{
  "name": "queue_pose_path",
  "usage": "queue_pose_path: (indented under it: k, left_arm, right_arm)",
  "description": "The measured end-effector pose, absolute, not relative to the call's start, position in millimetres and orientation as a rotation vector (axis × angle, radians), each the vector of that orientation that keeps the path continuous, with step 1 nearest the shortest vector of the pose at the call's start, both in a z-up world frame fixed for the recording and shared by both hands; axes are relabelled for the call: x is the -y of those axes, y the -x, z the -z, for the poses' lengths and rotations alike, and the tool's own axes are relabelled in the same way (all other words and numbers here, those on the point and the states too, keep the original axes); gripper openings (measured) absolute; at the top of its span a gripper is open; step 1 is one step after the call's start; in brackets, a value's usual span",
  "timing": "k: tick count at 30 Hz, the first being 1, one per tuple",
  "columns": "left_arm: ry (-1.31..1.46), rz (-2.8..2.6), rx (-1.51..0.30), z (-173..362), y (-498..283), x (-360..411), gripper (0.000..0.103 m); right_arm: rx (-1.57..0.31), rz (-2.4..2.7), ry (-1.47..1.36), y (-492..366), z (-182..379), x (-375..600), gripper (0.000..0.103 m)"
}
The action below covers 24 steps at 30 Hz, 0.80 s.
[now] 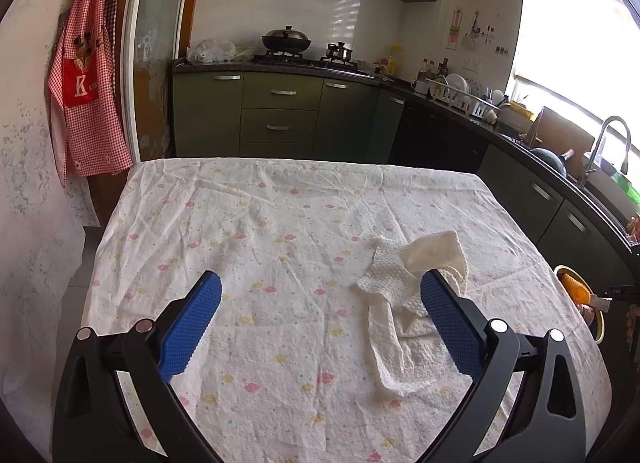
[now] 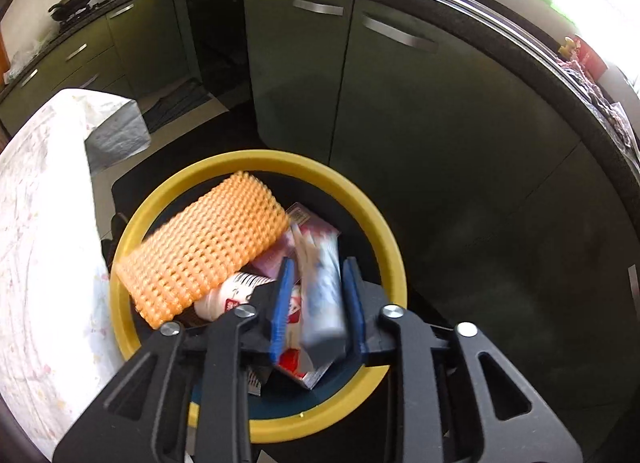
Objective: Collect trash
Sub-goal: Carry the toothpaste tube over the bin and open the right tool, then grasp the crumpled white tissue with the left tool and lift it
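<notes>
Item one, my left gripper (image 1: 320,289): jaws spread wide, nothing between the blue pads (image 1: 188,327), hanging above the near part of the table (image 1: 248,199).

Item two, table covering: a crumpled white cloth with small pink and yellow prints, draped over the whole top.

Item three, trash on the table: a crumpled white paper towel (image 1: 404,303), lying near the right side, partly behind my left gripper's right finger. I cannot tell whether the finger touches it.

Item four, my right gripper (image 2: 319,299): pointing steeply down over the bin, jaws parted narrowly. A blurred silvery-white wrapper (image 2: 322,295) sits between the pads; a gap shows on the left side, and I cannot tell whether the right pad touches it.

Item five, yellow-rimmed bin (image 2: 360,199): on the floor just right of the table, in front of the green cabinets (image 2: 420,123). It shows in the left view too, at the far right edge.

Item six, bin contents: an orange knobbly sponge (image 2: 204,251) leaning across the left half, a white cup with red markings (image 2: 228,297) under it, pink and red packaging beneath the wrapper.

Item seven, background: a red checked apron (image 1: 86,91) hanging far left; a lidded wok (image 1: 286,39) on the far hob.
</notes>
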<state>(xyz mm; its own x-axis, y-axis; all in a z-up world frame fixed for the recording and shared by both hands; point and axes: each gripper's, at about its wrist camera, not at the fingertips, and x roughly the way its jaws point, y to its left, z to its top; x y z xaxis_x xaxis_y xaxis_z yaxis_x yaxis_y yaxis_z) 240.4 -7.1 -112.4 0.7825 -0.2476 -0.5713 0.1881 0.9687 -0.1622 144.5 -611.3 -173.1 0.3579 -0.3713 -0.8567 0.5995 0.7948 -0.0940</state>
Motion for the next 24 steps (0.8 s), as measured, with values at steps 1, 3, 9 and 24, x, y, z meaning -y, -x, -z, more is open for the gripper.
queue_pose_path:
  k: [1,3,9,24]
  left_arm:
    - [0.097,0.236,-0.63,112.4,-240.2,7.7,0.098]
    - [0.097,0.238,-0.629,112.5,-239.8,8.0,0.098]
    - [0.092,0.252,-0.636,114.2,-240.2,11.0,0.098]
    - [-0.04,0.456,-0.789,121.0,-244.4,76.6,0.098]
  right_arm:
    - [-1.012,0.643,-0.258,-143.2,170.7,612.5,0.032]
    - [-0.973,0.64,-0.261,-136.6,161.7,604.5,0.033]
    - [-0.878,0.566,-0.212,-112.2,129.9,550.7,0.043]
    - [-0.775,0.288,-0.229,-94.1,111.1,473.3,0.056]
